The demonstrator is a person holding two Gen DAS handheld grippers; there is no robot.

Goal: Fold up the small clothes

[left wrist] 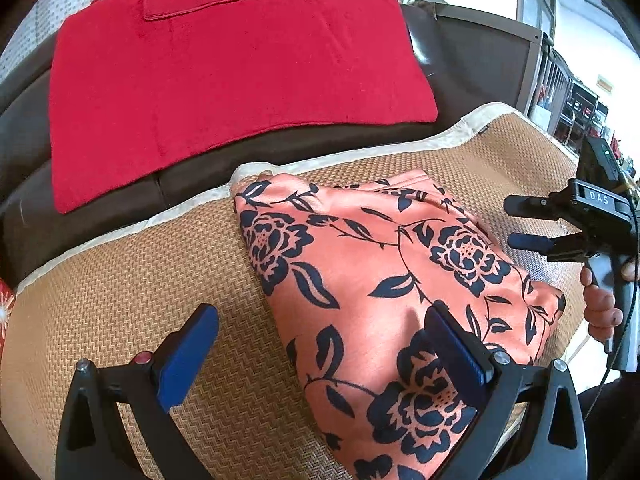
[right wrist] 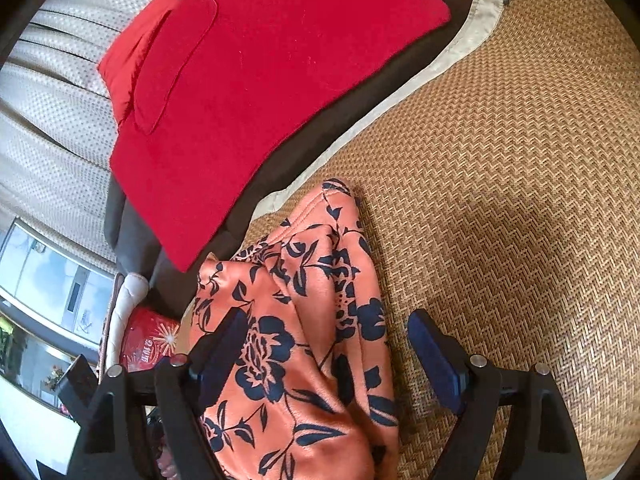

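Woven mat [left wrist: 120, 280] covers the seat of a dark sofa, with a red towel [left wrist: 224, 80] behind it. On the mat lies the floral garment [left wrist: 360, 272], its long axis running away from the jaws. Left gripper [left wrist: 320, 344] has jaws apart, straddling its near left edge. Right gripper [right wrist: 328, 344], also apart and holding nothing, straddles the right edge.

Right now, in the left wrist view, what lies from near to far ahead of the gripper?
Left gripper → orange floral garment → cream border of the woven mat → dark brown sofa surface → red cloth.
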